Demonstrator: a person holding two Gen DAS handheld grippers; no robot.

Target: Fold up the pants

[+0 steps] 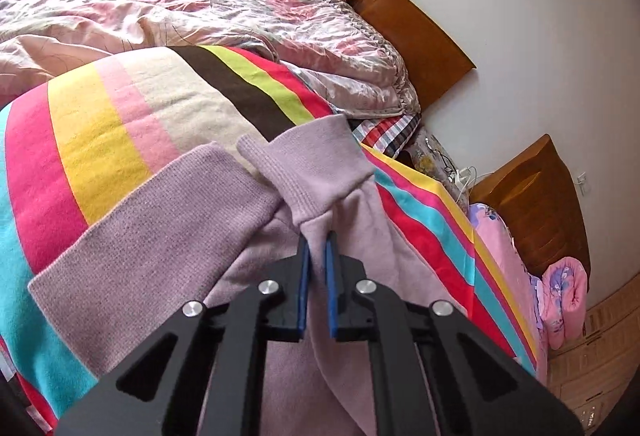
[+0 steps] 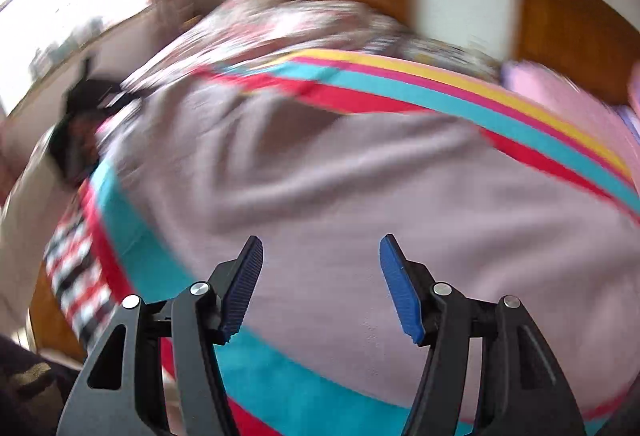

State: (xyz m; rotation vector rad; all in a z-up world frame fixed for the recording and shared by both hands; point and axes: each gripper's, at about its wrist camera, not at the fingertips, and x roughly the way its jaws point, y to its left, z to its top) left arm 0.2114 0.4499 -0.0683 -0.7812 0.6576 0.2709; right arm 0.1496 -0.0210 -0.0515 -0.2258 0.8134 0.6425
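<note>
Nearby, pants (image 1: pixel 352 195) lie beside a crumpled, perhaps quilted, blanket (image 1: pixel 208 7).

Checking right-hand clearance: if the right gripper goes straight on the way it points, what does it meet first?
Most likely the lilac pants, spread on the striped sheet dead ahead of the open right gripper. The view is blurred, so depth is unclear.
</note>
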